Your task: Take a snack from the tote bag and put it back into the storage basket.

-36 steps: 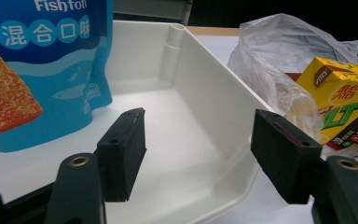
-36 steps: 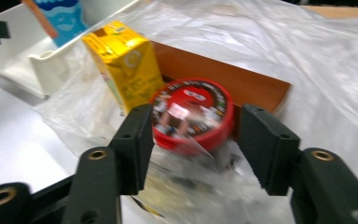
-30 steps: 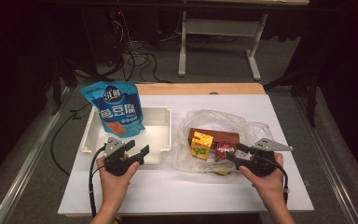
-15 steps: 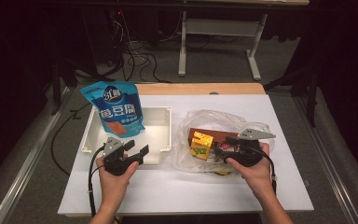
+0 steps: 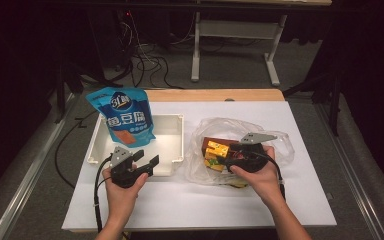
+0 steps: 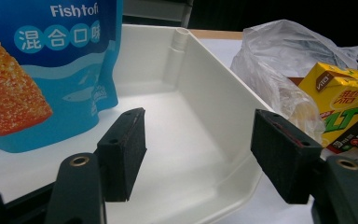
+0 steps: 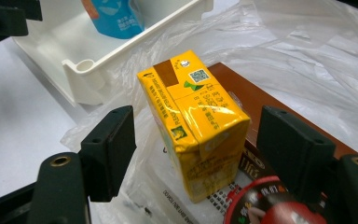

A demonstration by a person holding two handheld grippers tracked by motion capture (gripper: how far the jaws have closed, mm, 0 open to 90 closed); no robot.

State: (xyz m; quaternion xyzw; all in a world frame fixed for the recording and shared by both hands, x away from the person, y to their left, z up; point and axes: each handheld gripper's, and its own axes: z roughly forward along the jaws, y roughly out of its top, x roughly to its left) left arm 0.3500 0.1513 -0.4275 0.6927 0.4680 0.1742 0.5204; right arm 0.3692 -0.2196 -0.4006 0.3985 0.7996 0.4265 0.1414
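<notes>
At the far left of the high view we see a blue snack pouch (image 5: pixel 122 115) standing upright in the left part of a white tray (image 5: pixel 172 125), leaning toward its back wall. In the left gripper view the pouch (image 6: pixel 42 70) rises just beyond the left jaw. Our left gripper (image 5: pixel 142 162) hovers at the tray's near edge, its jaws wide apart with nothing between them, pointing across the tray's near right corner (image 6: pixel 228 135).

Moving right, a clear plastic bag (image 5: pixel 215 130) lies spread on the white table (image 5: pixel 300 200), just beside the tray. On it sits a yellow drink carton (image 5: pixel 216 148), resting on a brown box (image 5: pixel 211 141). Our right gripper (image 5: pixel 227 156) reaches in from the right toward the carton. In the right gripper view the carton (image 7: pixel 193 126) stands between the two jaws; they have just been opening, and a gap shows on each side, so the pads do not press on it. A red round lid (image 7: pixel 265 205) lies just below the carton, on the brown box (image 7: pixel 242 88).
</notes>
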